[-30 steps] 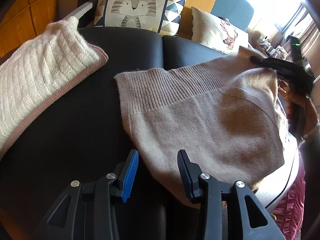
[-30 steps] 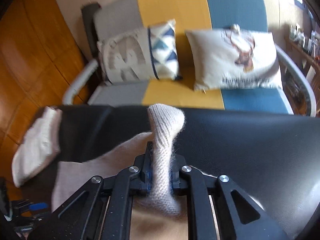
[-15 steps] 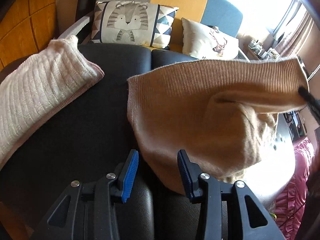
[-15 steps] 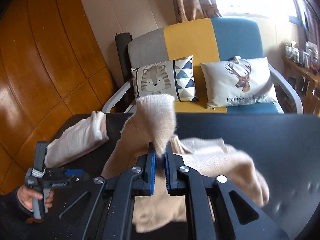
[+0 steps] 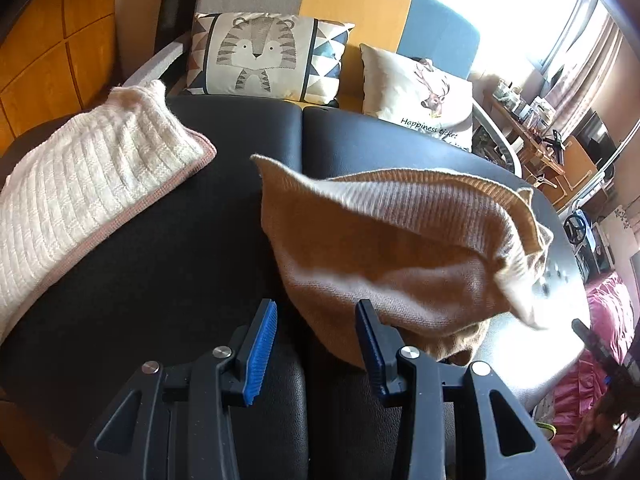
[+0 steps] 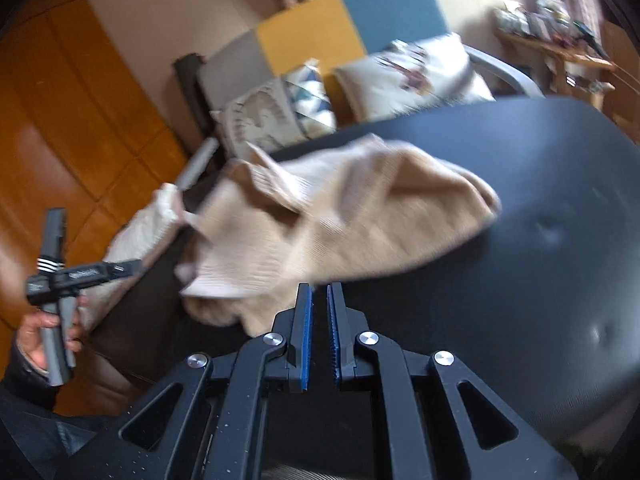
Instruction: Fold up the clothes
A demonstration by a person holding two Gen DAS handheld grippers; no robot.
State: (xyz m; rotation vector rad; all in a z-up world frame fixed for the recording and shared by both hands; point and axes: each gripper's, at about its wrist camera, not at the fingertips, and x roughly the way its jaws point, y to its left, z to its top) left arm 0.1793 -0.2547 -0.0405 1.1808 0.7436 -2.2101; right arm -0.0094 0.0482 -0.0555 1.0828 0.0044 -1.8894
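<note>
A beige knit sweater (image 5: pixel 400 248) lies bunched on the black padded surface (image 5: pixel 160 280), its ribbed hem folded over on top. My left gripper (image 5: pixel 316 308) is open just in front of the sweater's near edge, with nothing between the blue pads. In the right wrist view, which is blurred, the sweater (image 6: pixel 340 220) lies just beyond my right gripper (image 6: pixel 319 292). Its jaws are shut and empty. A hand holds the left gripper (image 6: pixel 134 267) at the far left of that view. A folded white knit garment (image 5: pixel 80 192) rests at the left of the surface.
Behind the surface stands a grey, yellow and blue sofa with a tiger cushion (image 5: pixel 264 56) and a deer cushion (image 5: pixel 416 92). Wooden panelling (image 6: pixel 60 120) runs along the left. A cluttered shelf (image 5: pixel 540 120) and pink fabric (image 5: pixel 608 312) are at the right.
The right gripper lifted the sweater's ribbed edge, then the fabric left its jaws and dropped in a heap. The right gripper swept away sideways. The left gripper rose a little, still open.
</note>
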